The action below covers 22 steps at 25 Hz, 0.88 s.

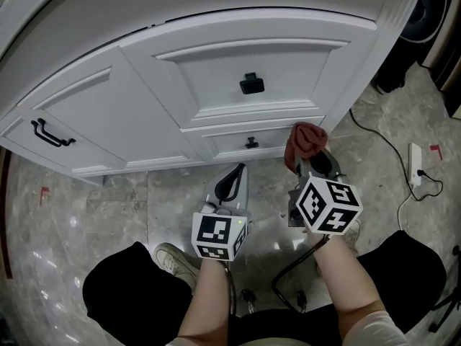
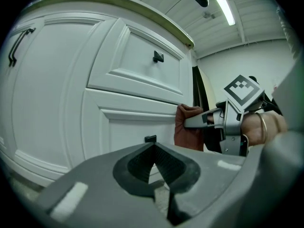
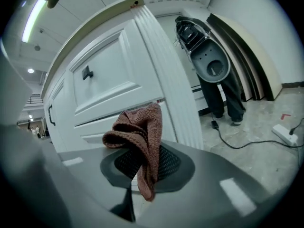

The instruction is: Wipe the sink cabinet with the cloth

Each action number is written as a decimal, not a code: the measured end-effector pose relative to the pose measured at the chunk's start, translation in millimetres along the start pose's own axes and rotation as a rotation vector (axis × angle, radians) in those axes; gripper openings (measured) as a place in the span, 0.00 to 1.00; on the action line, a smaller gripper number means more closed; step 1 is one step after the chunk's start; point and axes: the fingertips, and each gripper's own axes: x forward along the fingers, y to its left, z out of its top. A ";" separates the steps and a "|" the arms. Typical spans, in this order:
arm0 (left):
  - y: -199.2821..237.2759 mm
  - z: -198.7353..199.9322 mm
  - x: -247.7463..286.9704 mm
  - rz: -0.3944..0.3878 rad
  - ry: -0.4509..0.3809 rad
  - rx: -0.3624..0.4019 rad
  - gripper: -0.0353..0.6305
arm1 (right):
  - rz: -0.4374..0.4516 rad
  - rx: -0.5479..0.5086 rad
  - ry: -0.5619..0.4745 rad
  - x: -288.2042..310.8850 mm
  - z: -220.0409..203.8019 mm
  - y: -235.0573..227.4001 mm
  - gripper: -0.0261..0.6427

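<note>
Right gripper [image 1: 311, 163] clenched on red-brown cloth [image 1: 305, 140] at sink cabinet [image 1: 144, 99] lower-right edge. Left gripper [image 1: 234, 175] clenched, empty, over open floor [image 1: 173, 207].

Bright ceiling strip light [image 2: 227, 8], fisheye vignetting

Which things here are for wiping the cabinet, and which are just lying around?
For the job:
- red-brown cloth
- right gripper, shut on the cloth
- white sink cabinet

Just lying about:
- white power strip on the floor
- black cable on the floor
- boards leaning on the wall
</note>
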 end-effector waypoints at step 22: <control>114.9 -38.4 -80.5 0.185 0.037 -0.061 0.05 | 0.329 -0.105 0.118 77.0 -111.7 191.6 0.16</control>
